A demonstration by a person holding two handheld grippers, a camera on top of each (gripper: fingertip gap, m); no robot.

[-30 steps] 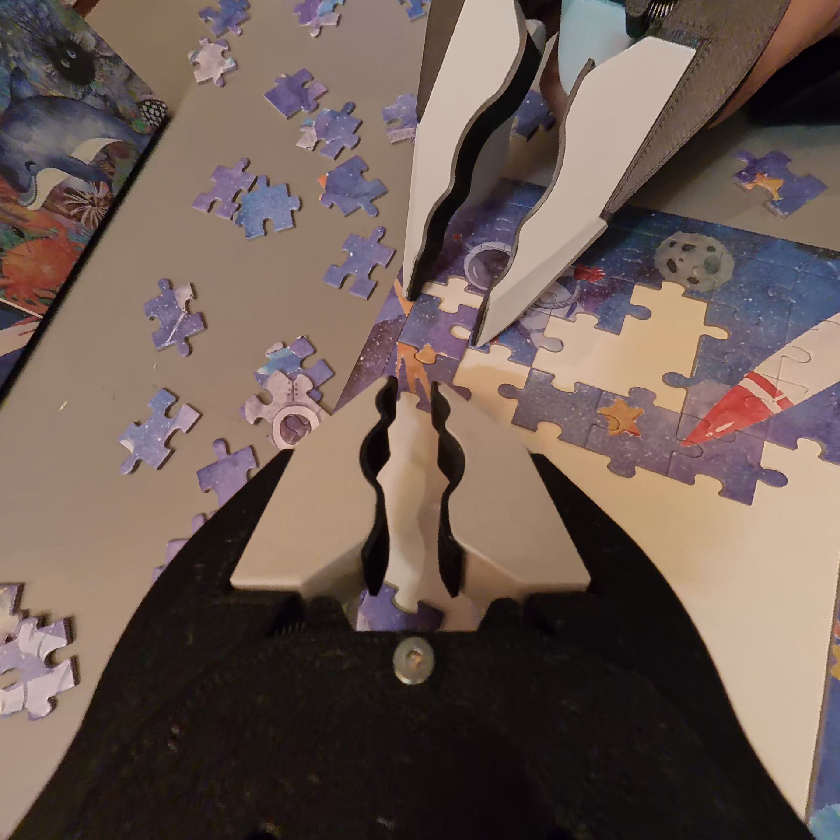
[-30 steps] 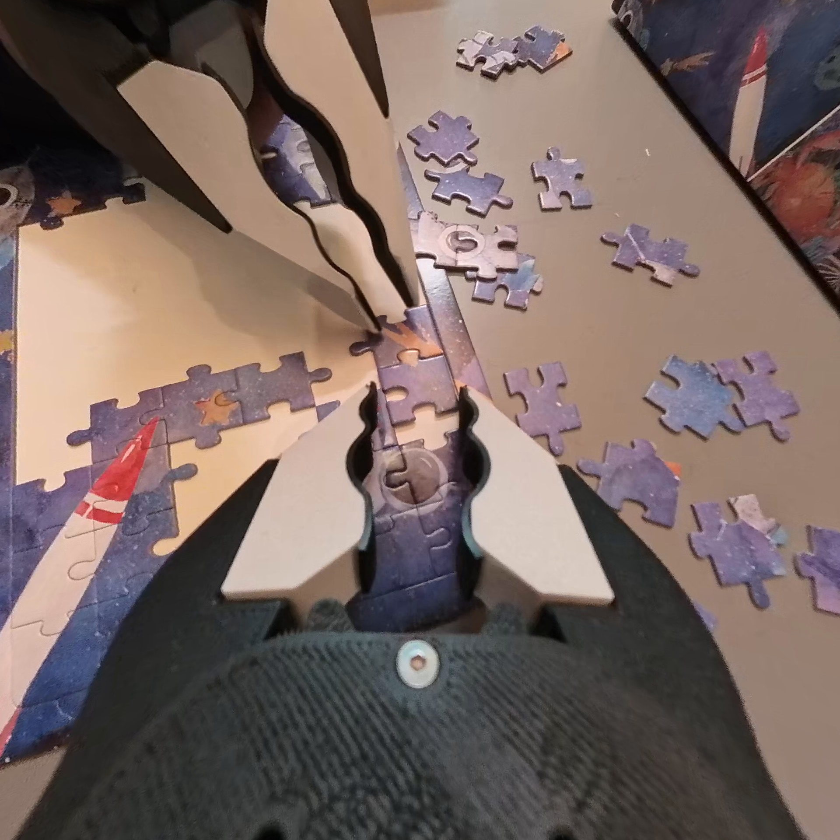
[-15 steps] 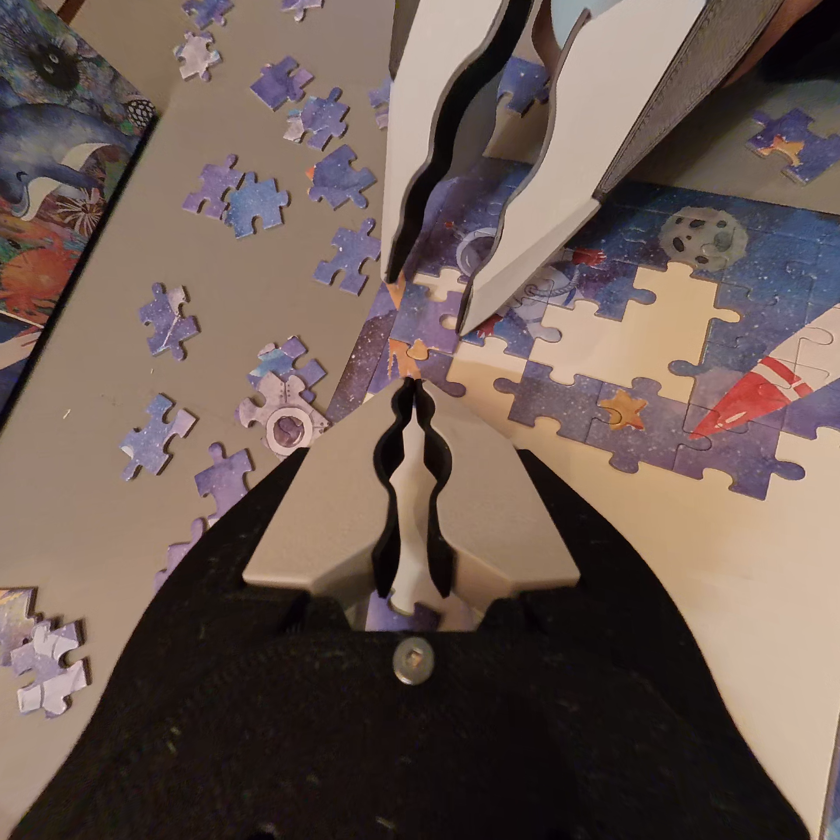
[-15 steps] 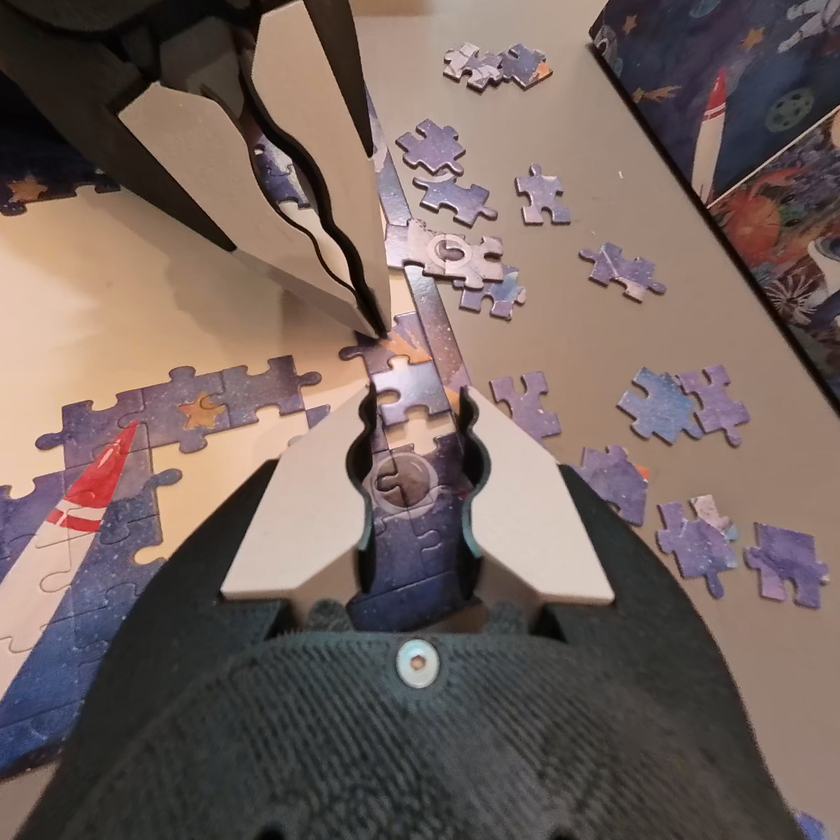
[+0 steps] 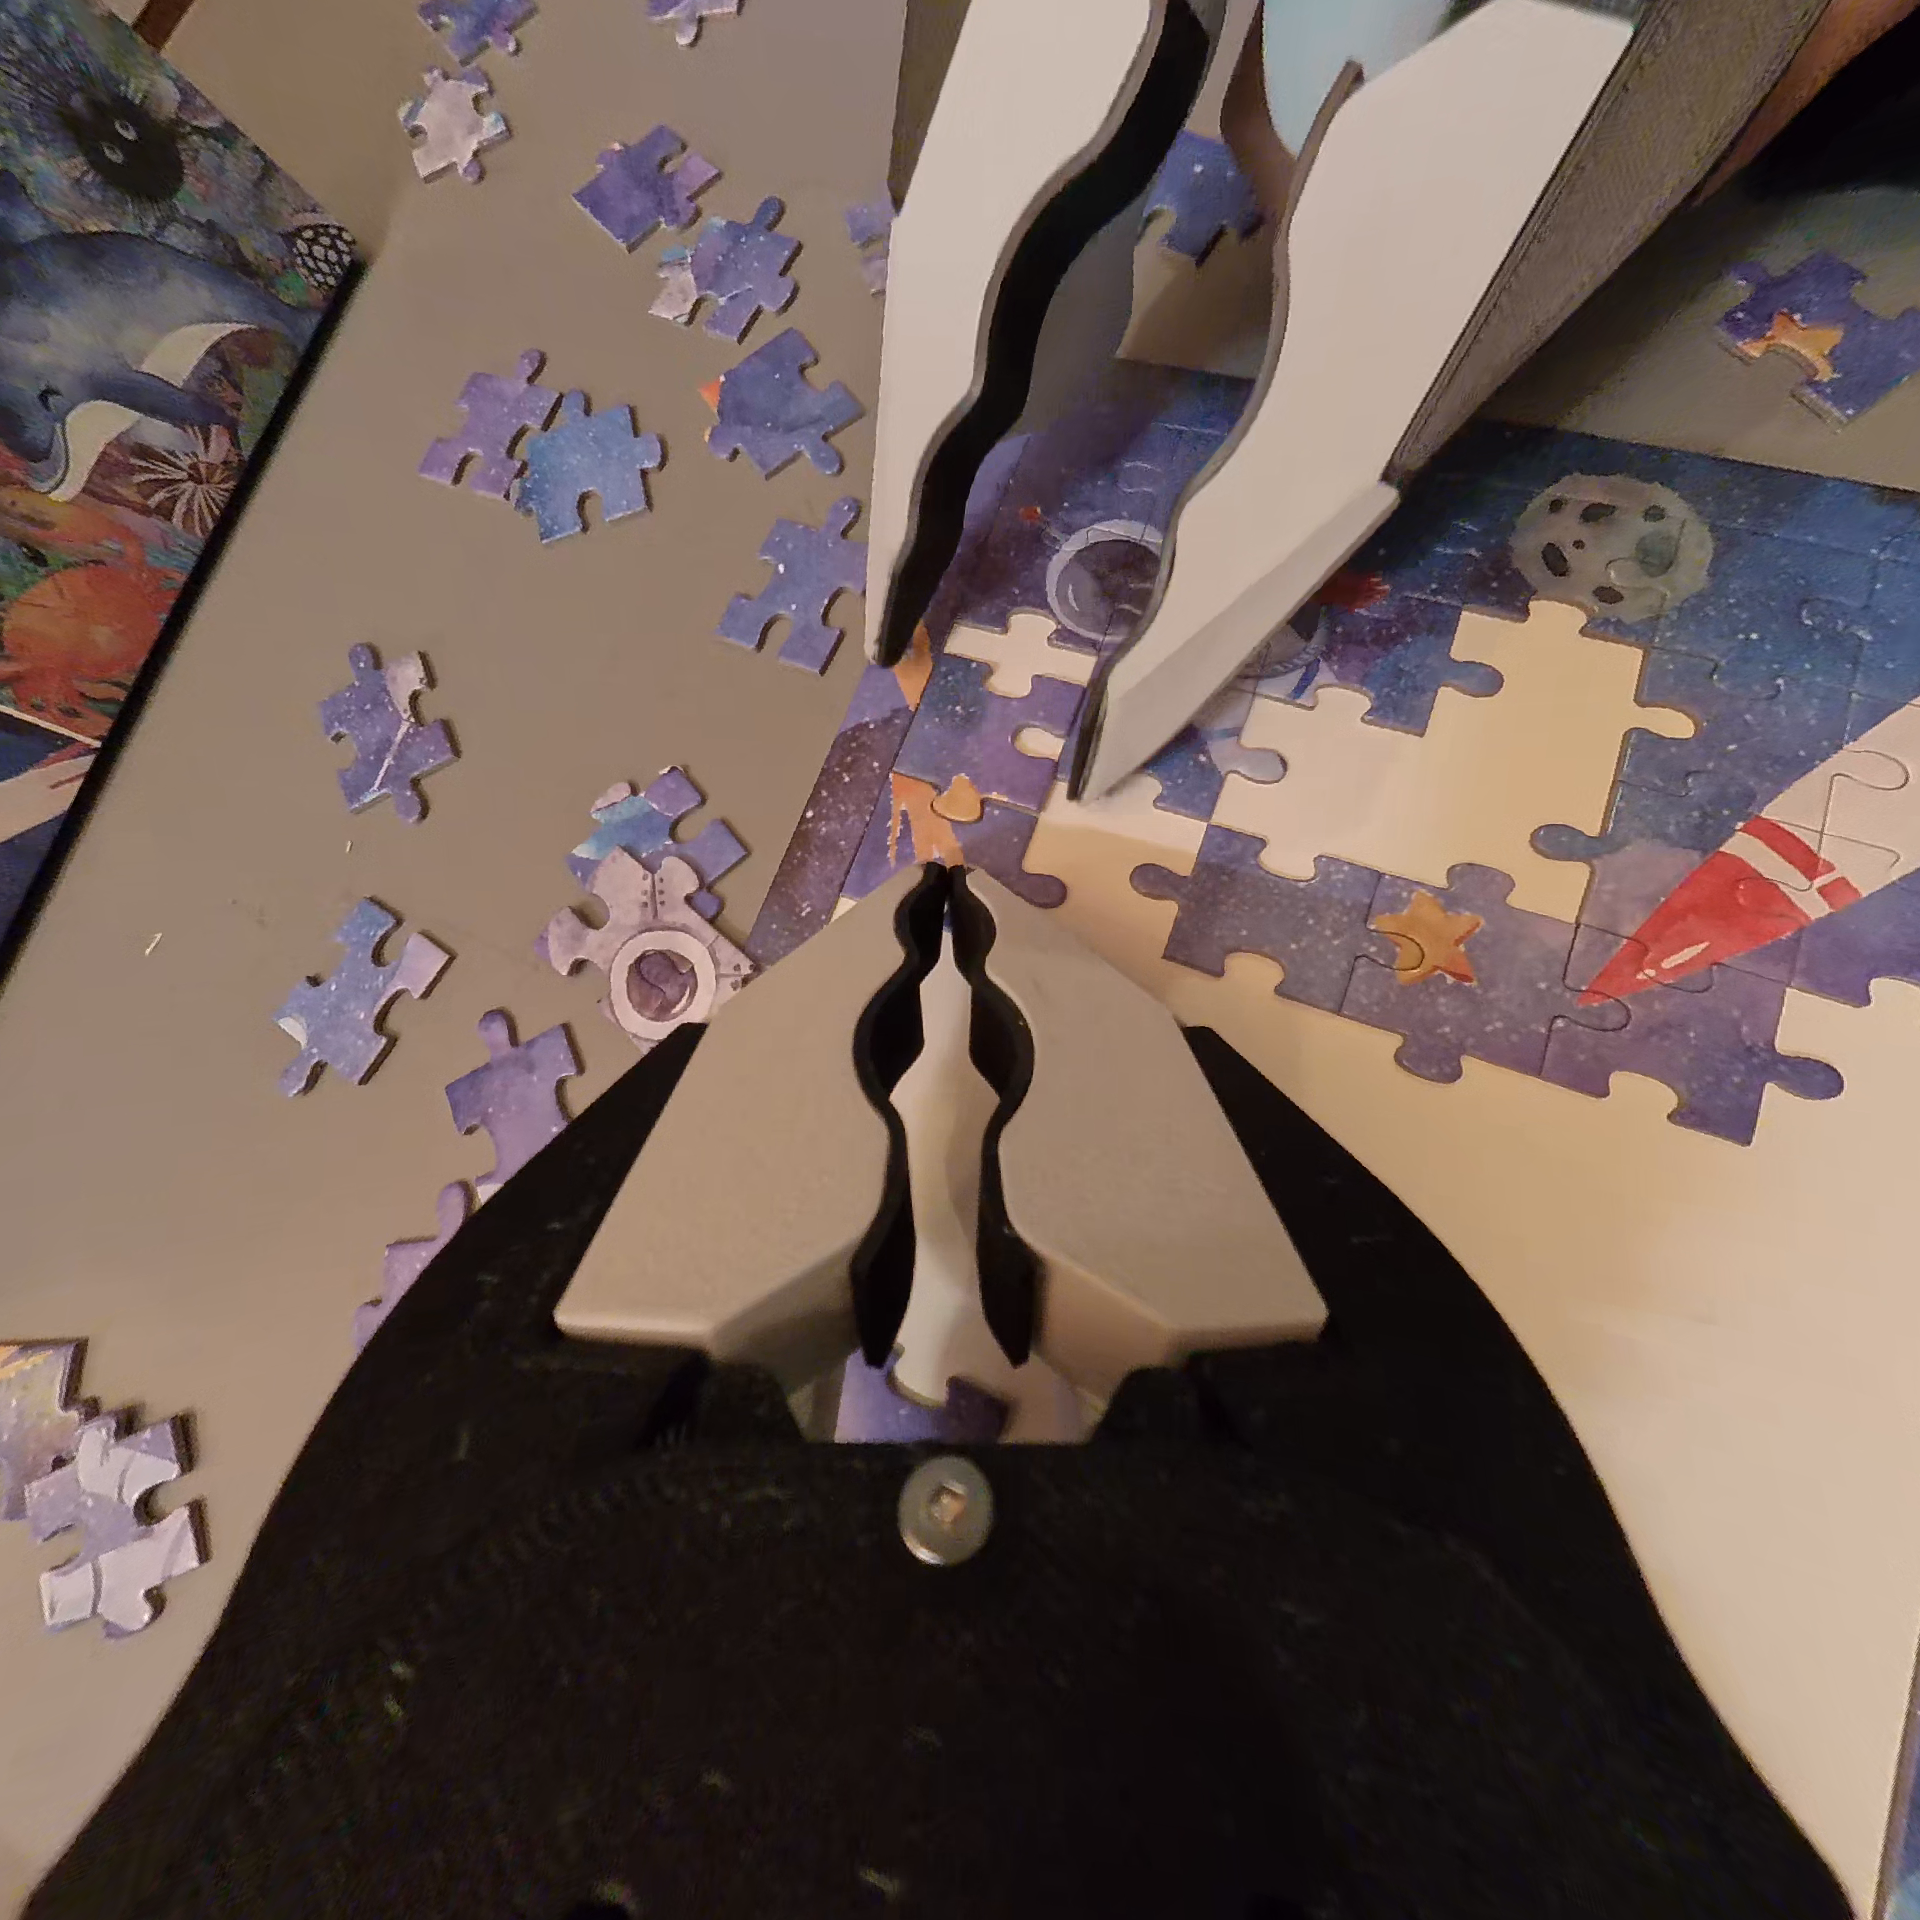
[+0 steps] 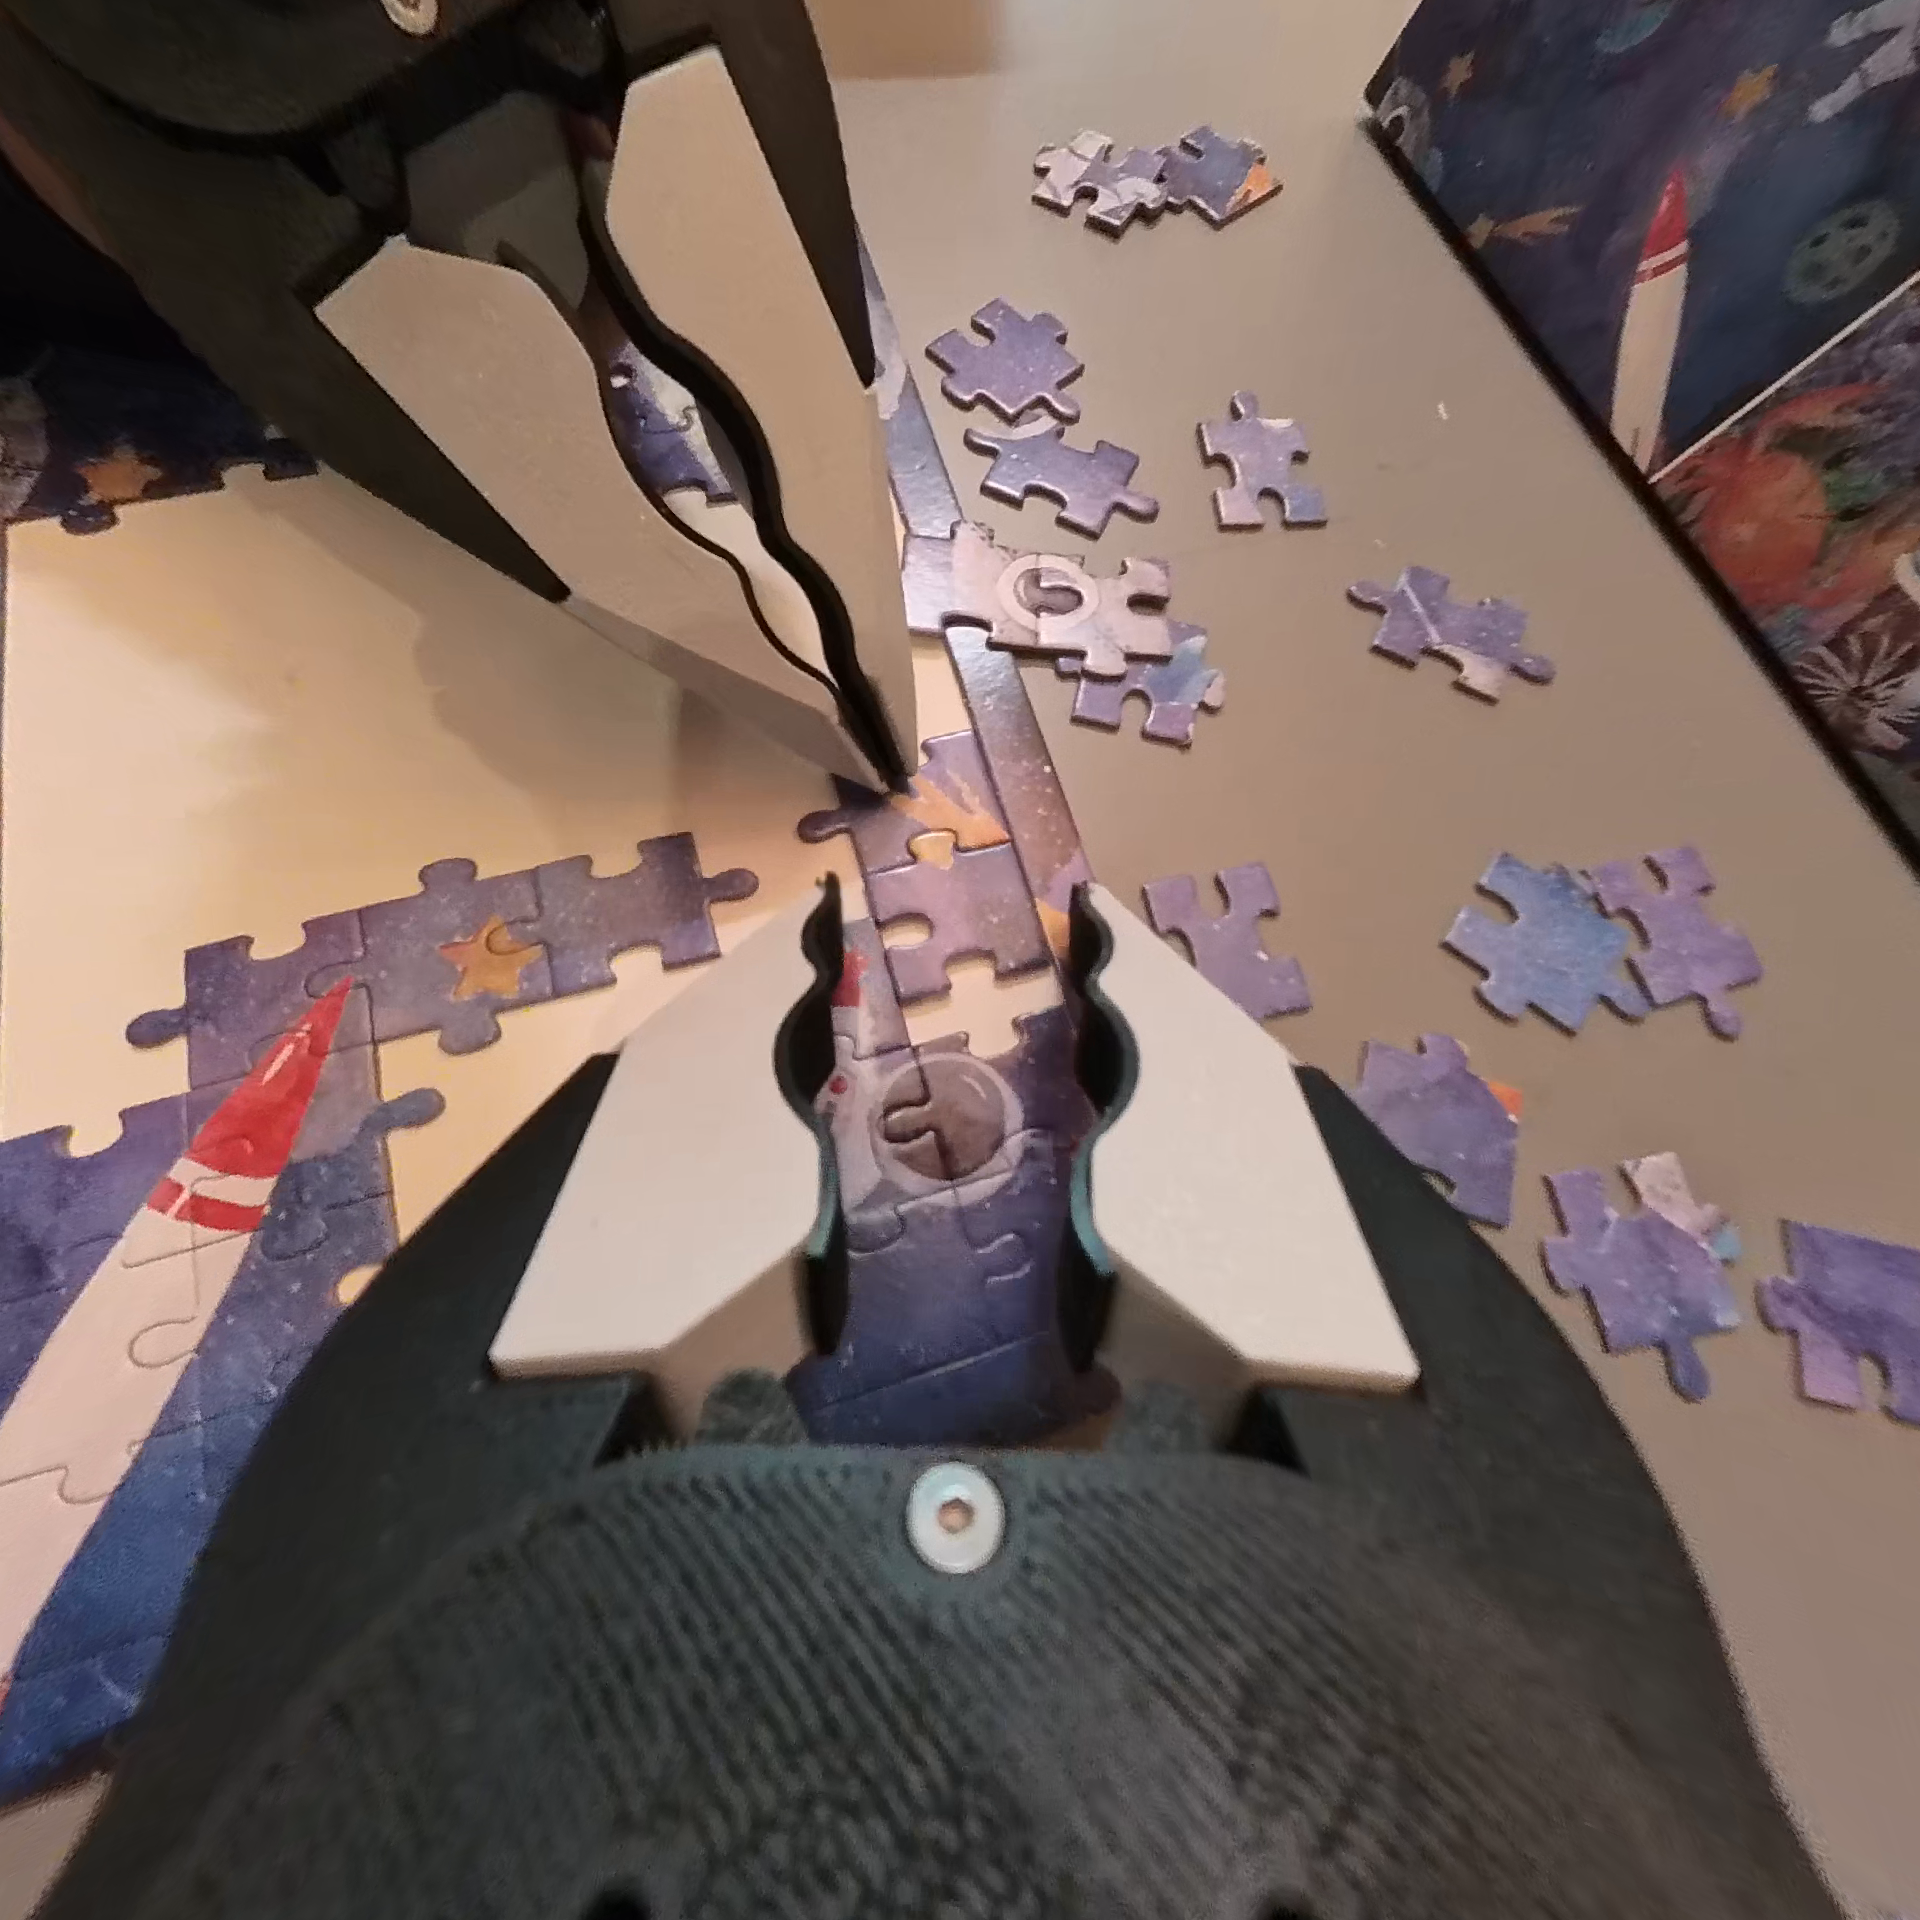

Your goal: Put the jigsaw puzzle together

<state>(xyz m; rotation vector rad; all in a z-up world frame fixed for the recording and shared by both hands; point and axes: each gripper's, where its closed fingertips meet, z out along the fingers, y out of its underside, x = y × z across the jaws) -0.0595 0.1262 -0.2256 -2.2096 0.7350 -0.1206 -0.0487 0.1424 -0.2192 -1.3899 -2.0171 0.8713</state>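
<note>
A partly built space jigsaw lies in a cream tray with a starry blue rim. My left gripper is shut, and its tips rest on the edge of a purple piece with an orange comet at the tray's left rim. The right wrist view shows the same: the left gripper closed, its tips on the comet piece. My right gripper is open and low over the neighbouring purple piece, its pads apart from it. It also shows in the left wrist view.
Several loose purple pieces lie on the grey table beside the tray, among them a porthole piece. More loose pieces lie at the right. A picture-covered box borders the table and also shows in the right wrist view. My left and right fingertips are right by each other.
My left gripper's jaws closed from a narrow gap to tips touching. My right gripper's jaws opened wider. Both stayed over the same corner of the jigsaw.
</note>
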